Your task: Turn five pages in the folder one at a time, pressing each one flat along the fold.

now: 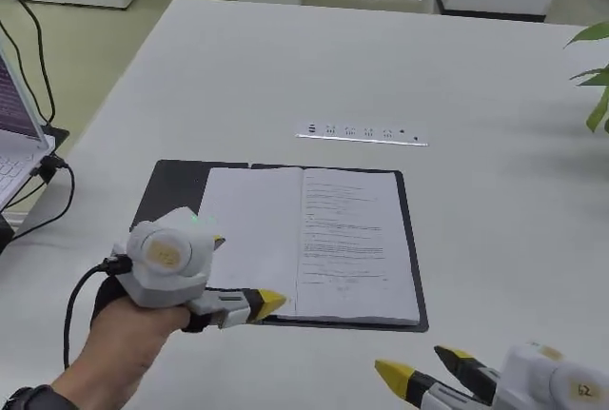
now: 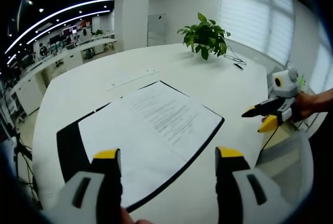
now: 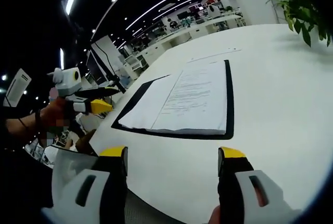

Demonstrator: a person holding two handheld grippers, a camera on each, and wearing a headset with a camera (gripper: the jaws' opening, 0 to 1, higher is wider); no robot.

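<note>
Folder point(image 1: 352, 239) lies open on white table point(image 1: 333, 58) near plant point(image 2: 205, 37).

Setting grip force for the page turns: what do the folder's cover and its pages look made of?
The folder cover looks matte black, probably leatherette or plastic: no glare, thin flat edge. The pages look like plain white paper, matte, printed with text, lying flat.
</note>
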